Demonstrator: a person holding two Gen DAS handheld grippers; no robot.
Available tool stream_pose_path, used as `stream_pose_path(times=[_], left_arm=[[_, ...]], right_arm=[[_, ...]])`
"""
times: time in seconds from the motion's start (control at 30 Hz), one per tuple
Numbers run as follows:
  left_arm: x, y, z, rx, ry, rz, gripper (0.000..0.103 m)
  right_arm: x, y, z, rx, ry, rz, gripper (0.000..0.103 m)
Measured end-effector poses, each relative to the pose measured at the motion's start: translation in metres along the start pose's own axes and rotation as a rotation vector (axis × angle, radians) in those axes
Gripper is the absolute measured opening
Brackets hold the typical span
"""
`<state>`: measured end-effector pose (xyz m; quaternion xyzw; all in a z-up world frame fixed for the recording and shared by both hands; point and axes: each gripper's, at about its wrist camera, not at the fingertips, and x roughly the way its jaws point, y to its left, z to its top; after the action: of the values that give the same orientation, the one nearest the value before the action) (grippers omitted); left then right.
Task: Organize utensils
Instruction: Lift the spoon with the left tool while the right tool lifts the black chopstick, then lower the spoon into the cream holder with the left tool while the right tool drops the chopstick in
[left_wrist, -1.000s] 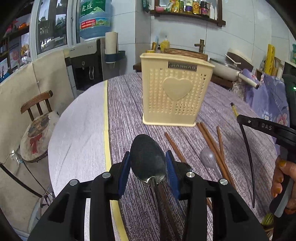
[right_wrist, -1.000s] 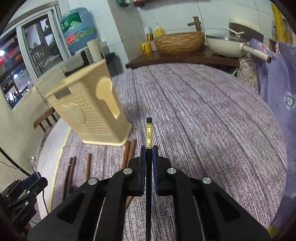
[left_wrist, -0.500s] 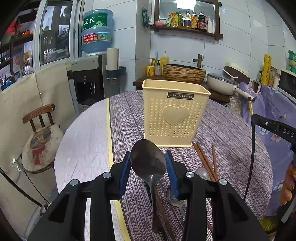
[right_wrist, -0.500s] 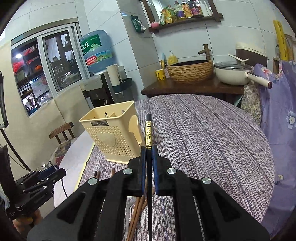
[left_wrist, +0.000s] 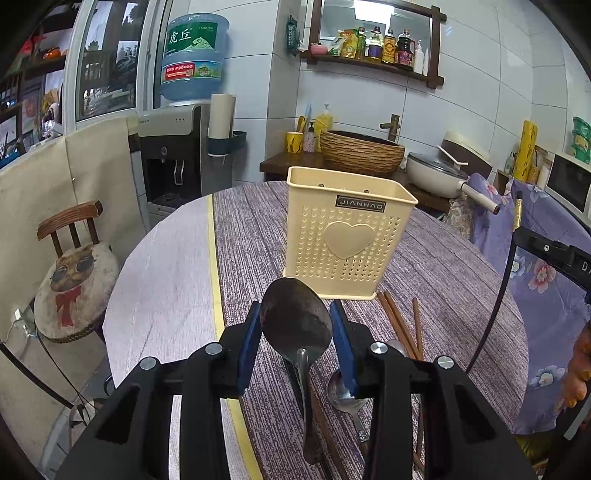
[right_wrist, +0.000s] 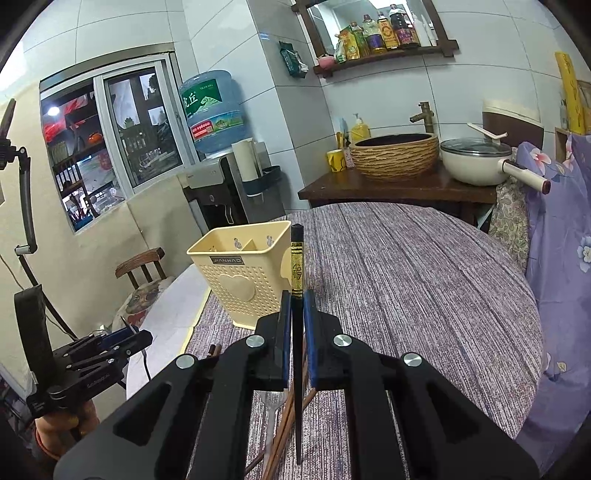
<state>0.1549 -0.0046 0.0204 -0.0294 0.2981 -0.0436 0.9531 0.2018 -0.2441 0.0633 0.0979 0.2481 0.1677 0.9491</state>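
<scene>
Both claws are gripping: left gripper (left_wrist: 295, 334) clamping a spoon (left_wrist: 295, 321), right gripper (right_wrist: 296, 317) pinching a black chopstick (right_wrist: 296, 258). Holder (left_wrist: 347, 236) is standing mid-frame; handles should probably be tipping upright above its rim before release.

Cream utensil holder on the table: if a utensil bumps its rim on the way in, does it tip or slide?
The utensil holder is tall on a narrow base, so it is probably tippable. Its perforated plastic walls, and an interior that looks empty from the right wrist view, suggest it is light. On the woven cloth it may catch rather than slide.
</scene>
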Motion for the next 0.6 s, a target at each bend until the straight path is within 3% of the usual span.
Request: stream_pose_path(times=[0.4,0.6], left_arm=[[-0.003,0.007,0.029,-0.011,-0.059,-0.021,0.037],[-0.002,0.013,0.070,-0.031,-0.107,-0.059,0.037]], right_arm=[[-0.009,0.017,0.024,-0.050,-0.045,0.023,0.008],[-0.011,0.029,0.057,-0.077,-0.077,0.046,0.008]])
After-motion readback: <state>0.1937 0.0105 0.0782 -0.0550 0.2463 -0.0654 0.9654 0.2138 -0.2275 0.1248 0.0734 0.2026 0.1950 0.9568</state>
